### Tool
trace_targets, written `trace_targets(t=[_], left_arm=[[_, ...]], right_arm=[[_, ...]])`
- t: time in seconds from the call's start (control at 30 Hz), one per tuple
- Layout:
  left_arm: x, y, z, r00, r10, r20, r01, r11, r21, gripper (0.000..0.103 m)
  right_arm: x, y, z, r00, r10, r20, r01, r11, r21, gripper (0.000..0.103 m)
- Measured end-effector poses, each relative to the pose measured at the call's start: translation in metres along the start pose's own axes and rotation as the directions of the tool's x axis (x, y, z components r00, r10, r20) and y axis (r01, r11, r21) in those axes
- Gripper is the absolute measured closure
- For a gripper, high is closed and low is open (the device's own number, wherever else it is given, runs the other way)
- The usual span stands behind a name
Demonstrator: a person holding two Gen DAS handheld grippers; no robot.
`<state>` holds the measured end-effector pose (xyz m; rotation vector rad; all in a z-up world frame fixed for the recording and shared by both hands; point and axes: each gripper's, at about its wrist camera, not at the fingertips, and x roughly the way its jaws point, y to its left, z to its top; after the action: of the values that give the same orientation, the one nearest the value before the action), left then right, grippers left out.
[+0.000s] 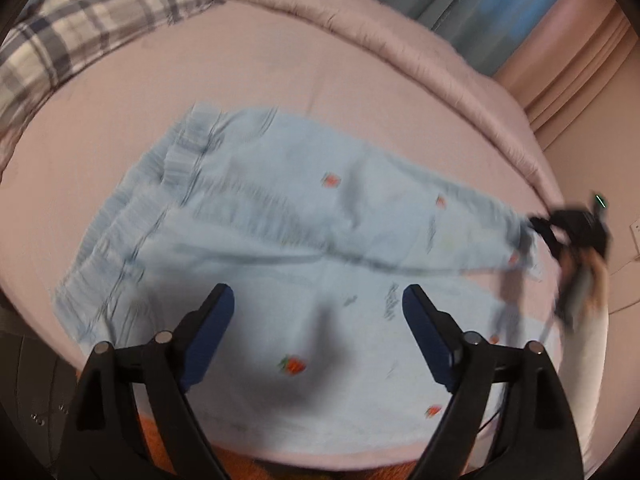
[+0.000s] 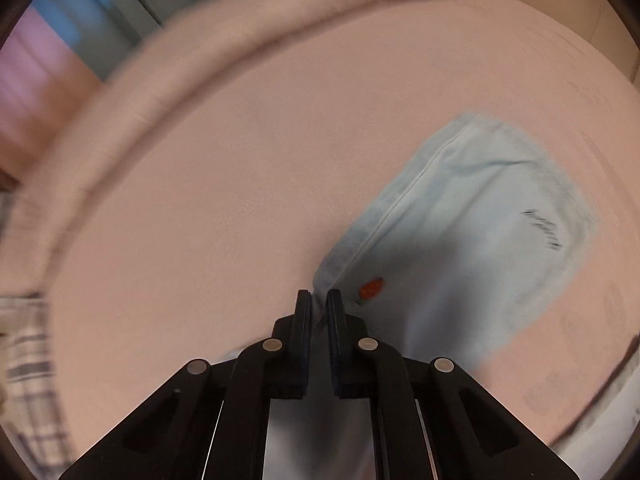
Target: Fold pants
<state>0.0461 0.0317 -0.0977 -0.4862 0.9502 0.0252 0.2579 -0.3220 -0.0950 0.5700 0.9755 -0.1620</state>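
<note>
Pink bed sheet (image 1: 280, 72), rolled pink duvet (image 1: 400, 36), plaid pillow (image 1: 80, 20), blue-grey curtain (image 1: 480, 4) behind.

Light-blue strawberry-print pants (image 1: 280, 240), spread across pink bed, one leg hem lifted.

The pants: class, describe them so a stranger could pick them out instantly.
On the pink bed, below the plaid pillow, lie the pants. They are pale blue with small red strawberry prints, and the right tongs pinch one leg end.

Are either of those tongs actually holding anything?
Yes: the right tongs pinch the pants at a leg's hem end. The left tongs are open, holding nothing.
</note>
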Motion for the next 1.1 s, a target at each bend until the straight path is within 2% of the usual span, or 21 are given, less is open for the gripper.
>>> trace_targets(t=[0.07,0.17,0.27,0.37,0.4,0.43,0.47,0.5,0.53,0.57,0.6,0.63,0.73,0.8,0.93,1.0,1.1], left_arm=[[0.003,-0.010,0.010,1.000,-0.022,0.009,0.022,1.000,0.002,0.012],[0.012,-0.025,0.026,0.998,-0.067,0.005,0.067,0.998,0.006,0.011],[0.037,-0.040,0.044,0.993,-0.117,-0.026,0.116,0.993,-0.034,0.011],[0.068,-0.053,0.058,0.991,-0.122,-0.051,0.118,0.991,-0.065,0.013],[0.079,-0.057,0.062,0.990,-0.122,-0.064,0.117,0.990,-0.073,0.014],[0.096,-0.059,0.066,0.988,-0.119,-0.096,0.110,0.989,-0.097,0.019],[0.105,-0.060,0.068,0.987,-0.117,-0.114,0.104,0.988,-0.111,0.022],[0.117,-0.060,0.071,0.984,-0.115,-0.133,0.099,0.987,-0.124,0.027],[0.125,-0.060,0.072,0.983,-0.107,-0.147,0.088,0.987,-0.131,0.045],[0.132,-0.060,0.074,0.983,-0.092,-0.159,0.071,0.989,-0.132,0.057],[0.135,-0.060,0.075,0.984,-0.078,-0.163,0.057,0.990,-0.128,0.079],[0.134,-0.059,0.076,0.985,-0.063,-0.161,0.044,0.992,-0.118,0.094],[0.108,-0.052,0.068,0.986,-0.119,-0.113,0.106,0.988,-0.110,0.097],[0.072,-0.050,0.056,0.985,-0.160,-0.066,0.155,0.985,-0.081,0.097],[-0.006,-0.039,0.015,0.968,-0.250,0.021,0.251,0.968,-0.020,0.097],[-0.024,-0.027,-0.015,0.970,-0.243,0.028,0.243,0.970,-0.018,0.096],[-0.016,-0.006,-0.049,0.982,-0.188,-0.018,0.188,0.982,-0.024,0.091]], right_arm=[[-0.054,-0.016,-0.027,0.990,0.110,0.090,-0.108,0.994,-0.025,0.095],[-0.111,-0.048,-0.069,0.959,0.229,0.164,-0.228,0.973,-0.028,0.095],[-0.144,-0.084,-0.110,0.943,0.261,0.207,-0.261,0.965,-0.026,0.095],[-0.138,-0.122,-0.125,0.951,0.259,0.167,-0.266,0.964,0.022,0.095],[-0.126,-0.121,-0.121,0.956,0.251,0.149,-0.257,0.966,0.017,0.095],[-0.124,-0.126,-0.125,0.962,0.233,0.145,-0.238,0.971,0.014,0.095],[-0.126,-0.123,-0.097,0.967,0.215,0.134,-0.220,0.975,0.022,0.095],[-0.120,-0.127,-0.100,0.972,0.208,0.106,-0.212,0.977,0.030,0.095],[-0.119,-0.127,-0.098,0.973,0.213,0.091,-0.217,0.975,0.043,0.095],[-0.115,-0.129,-0.100,0.972,0.223,0.076,-0.228,0.971,0.066,0.095],[-0.116,-0.136,-0.103,0.969,0.237,0.064,-0.242,0.967,0.081,0.095],[-0.116,-0.139,-0.103,0.968,0.242,0.063,-0.247,0.965,0.092,0.095],[-0.115,-0.139,-0.102,0.964,0.259,0.054,-0.264,0.959,0.105,0.095],[-0.120,-0.140,-0.102,0.967,0.250,0.056,-0.254,0.962,0.099,0.095],[-0.135,-0.139,-0.104,0.967,0.241,0.085,-0.247,0.966,0.076,0.095],[-0.139,-0.139,-0.107,0.969,0.230,0.090,-0.237,0.969,0.067,0.095],[-0.136,-0.140,-0.111,0.977,0.199,0.080,-0.205,0.975,0.080,0.095]])
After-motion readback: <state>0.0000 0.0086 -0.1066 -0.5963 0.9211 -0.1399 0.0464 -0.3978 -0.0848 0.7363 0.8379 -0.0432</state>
